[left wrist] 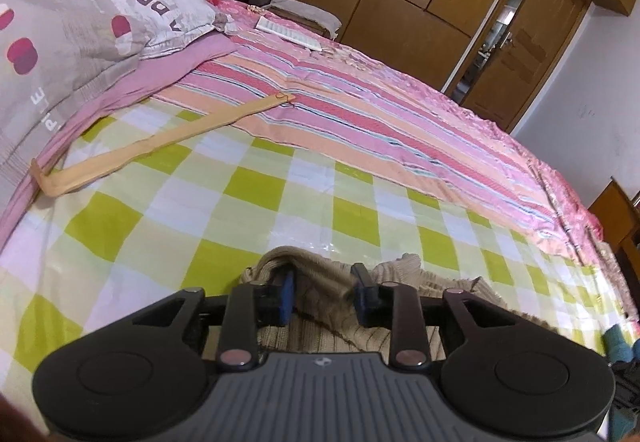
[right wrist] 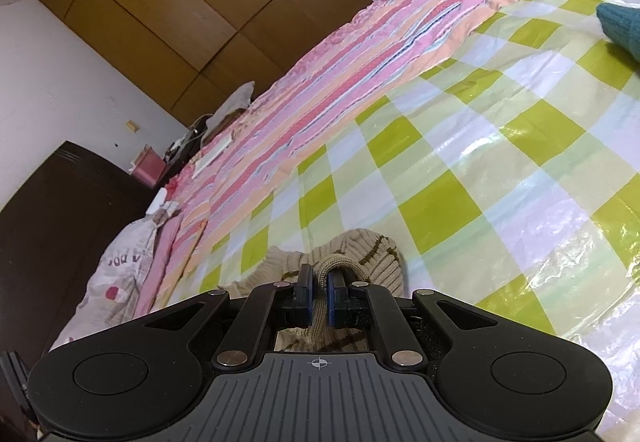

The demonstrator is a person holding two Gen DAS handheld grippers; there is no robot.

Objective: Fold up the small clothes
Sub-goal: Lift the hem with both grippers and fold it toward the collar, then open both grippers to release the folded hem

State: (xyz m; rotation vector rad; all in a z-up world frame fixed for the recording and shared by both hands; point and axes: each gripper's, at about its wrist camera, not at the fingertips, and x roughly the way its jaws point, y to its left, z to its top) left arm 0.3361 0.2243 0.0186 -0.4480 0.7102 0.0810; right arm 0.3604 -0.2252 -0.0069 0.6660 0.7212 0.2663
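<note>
On the green-checked sheet (left wrist: pixel 248 198) near the bed's close edge I see one beige knit sweater (right wrist: pixel 360 254) mid-fold, plus one teal knit item (right wrist: pixel 620 26) farther along it and one patterned pillow (left wrist: pixel 80 26) at the head corner. My right gripper (right wrist: pixel 319 292) pinches a sweater fold, while my left gripper (left wrist: pixel 322 292) stands parted around another, its pads off the knit. Next, I judge, the left withdraws cleanly without dragging cloth.
</note>
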